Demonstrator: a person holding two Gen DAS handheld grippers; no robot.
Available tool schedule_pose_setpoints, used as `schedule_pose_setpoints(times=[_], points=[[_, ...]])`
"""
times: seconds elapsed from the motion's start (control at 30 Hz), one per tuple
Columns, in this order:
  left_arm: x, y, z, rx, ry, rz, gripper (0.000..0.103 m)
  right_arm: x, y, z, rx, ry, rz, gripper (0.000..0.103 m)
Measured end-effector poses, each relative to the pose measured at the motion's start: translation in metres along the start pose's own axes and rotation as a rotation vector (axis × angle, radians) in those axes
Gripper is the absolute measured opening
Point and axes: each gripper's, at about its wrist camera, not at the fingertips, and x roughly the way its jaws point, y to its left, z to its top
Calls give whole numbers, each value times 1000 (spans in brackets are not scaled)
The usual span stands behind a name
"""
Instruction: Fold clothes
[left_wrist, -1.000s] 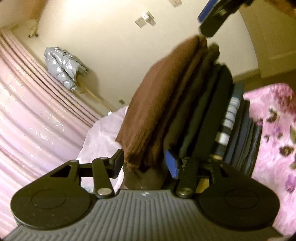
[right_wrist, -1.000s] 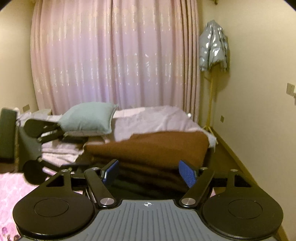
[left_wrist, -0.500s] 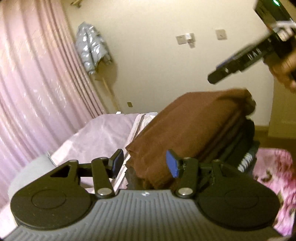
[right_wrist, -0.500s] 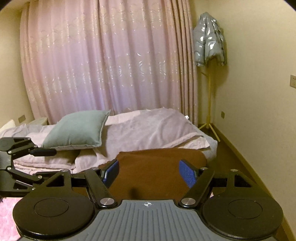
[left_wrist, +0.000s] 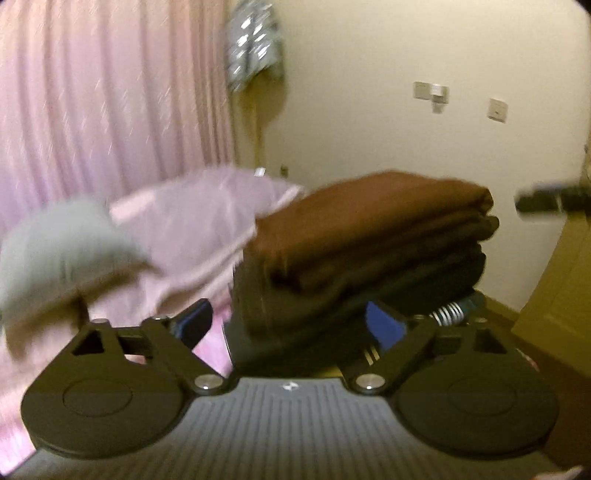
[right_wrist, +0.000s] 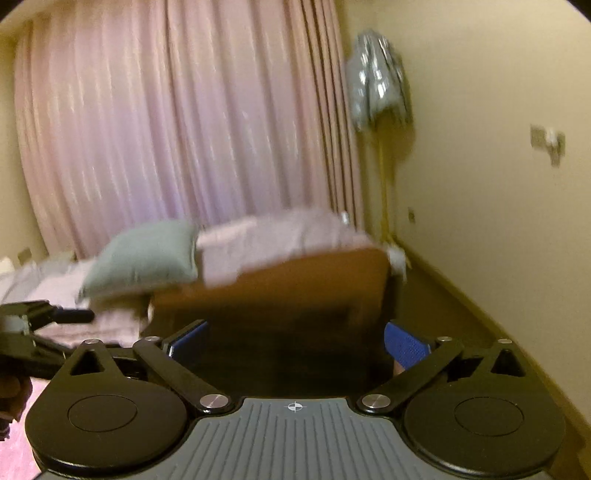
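The folded clothes stack (left_wrist: 369, 254) lies at twelve o'clock of both opening hand-held grippers, left (left_wrist: 288, 325) and right (right_wrist: 295, 341), pads clear, nothing held; long axis crosswise.

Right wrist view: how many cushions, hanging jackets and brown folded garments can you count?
Green cushion: 1
Silver jacket: 1
Brown folded garment: 1
Total: 3

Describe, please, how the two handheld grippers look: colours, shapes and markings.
Both match. The left gripper and right gripper each have a grey ribbed body with a small white crosshair mark, two black round discs, black linkage arms on silver pivot pins, and blue finger pads. No cables or sleeves show.
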Motion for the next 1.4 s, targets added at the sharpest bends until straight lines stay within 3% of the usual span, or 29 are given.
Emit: schedule_pose_setpoints(times=[0.2, 0.37, 0.8, 1.4], points=[[-17, -10, -49, -124, 124, -11, 99, -2, 20, -56, 79, 220, -49, 103], [-27, -26, -69, -147, 176, -11, 100, -6, 34, -71, 158, 302, -97, 103], [-47, -34, -77, -146, 197, 9, 99, -22, 67, -77, 125, 347, -149, 103], [-61, -25, -77, -142, 176, 31, 100, -30, 92, -72, 100, 331, -192, 103]])
